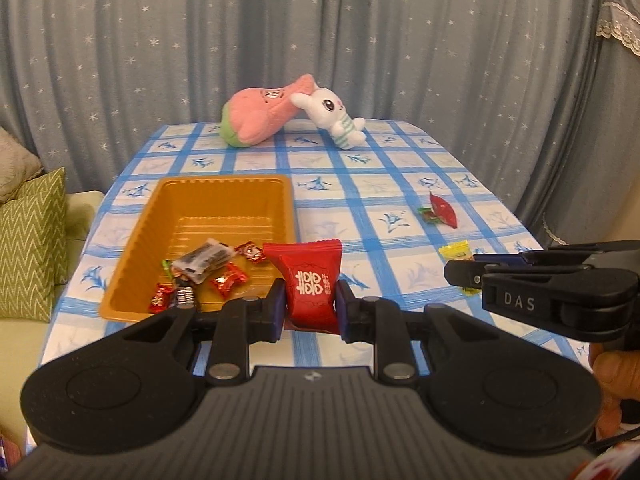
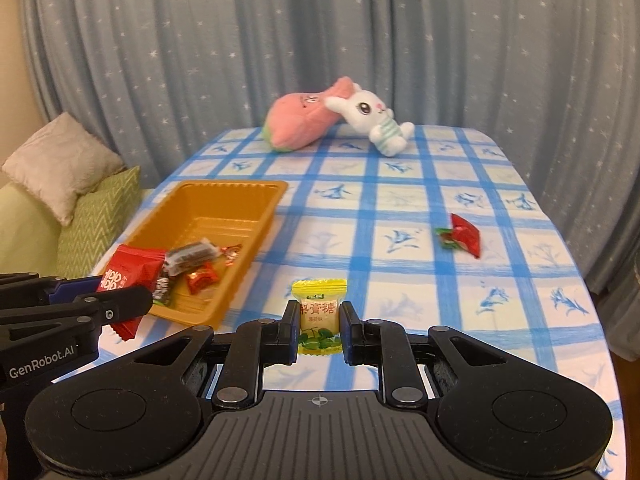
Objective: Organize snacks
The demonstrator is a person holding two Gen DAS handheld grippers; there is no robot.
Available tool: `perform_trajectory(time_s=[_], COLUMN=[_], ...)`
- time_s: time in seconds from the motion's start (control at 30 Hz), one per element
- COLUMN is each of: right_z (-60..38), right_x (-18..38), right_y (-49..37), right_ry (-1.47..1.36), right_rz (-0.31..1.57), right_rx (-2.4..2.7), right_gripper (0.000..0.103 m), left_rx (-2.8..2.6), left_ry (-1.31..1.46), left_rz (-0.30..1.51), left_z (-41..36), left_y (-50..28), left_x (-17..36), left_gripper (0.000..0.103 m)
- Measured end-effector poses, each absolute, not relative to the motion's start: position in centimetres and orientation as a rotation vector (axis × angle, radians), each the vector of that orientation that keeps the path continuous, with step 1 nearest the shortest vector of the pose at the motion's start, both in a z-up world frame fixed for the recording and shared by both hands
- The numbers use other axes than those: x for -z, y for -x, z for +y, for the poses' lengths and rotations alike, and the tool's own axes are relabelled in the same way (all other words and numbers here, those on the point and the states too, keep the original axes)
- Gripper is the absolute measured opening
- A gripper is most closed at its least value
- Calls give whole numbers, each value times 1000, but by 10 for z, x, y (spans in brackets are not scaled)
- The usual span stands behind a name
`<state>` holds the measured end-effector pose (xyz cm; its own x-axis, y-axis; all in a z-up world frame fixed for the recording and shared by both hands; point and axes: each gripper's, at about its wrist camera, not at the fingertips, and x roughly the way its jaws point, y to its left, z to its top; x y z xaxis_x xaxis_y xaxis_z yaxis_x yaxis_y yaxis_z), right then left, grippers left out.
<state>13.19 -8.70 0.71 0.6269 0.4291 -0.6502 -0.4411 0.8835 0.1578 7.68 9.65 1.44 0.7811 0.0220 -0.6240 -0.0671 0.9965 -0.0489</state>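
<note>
The left gripper [image 1: 311,307] clamps a red packet [image 1: 310,286] just off the orange tray's [image 1: 132,240] near corner; the right gripper [image 2: 319,333] clamps a yellow candy [image 2: 319,316] above the desk [image 2: 400,208].

Lit warmly and evenly from indoor light, fairly bright. Bent strongly by fisheye curvature, with dark vignetted corners. Slightly soft throughout, softest at the curtain [image 1: 360,40]. Faint shadows only beneath things on the counter [image 2: 400,208].

Bare tablecloth [image 2: 400,248] centre — tray [image 2: 256,216] leftward
</note>
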Motion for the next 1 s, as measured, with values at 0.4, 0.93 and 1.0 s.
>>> perform_trajectory(time_s=[0.4, 0.93, 1.0], right_z=[-53, 0, 8], right_x=[-11, -8, -7], right_y=[-135, -153, -157], right_ry=[39, 78, 83], right_rz=[730, 726, 729], right_rx=[-554, -628, -637], right_gripper=[21, 20, 21], left_rx=[-98, -150, -156], left_ry=[94, 105, 106], left_rz=[661, 681, 685], left_z=[129, 176, 182], left_y=[-74, -88, -92], left_x=[-18, -15, -14], left_gripper=[23, 23, 23])
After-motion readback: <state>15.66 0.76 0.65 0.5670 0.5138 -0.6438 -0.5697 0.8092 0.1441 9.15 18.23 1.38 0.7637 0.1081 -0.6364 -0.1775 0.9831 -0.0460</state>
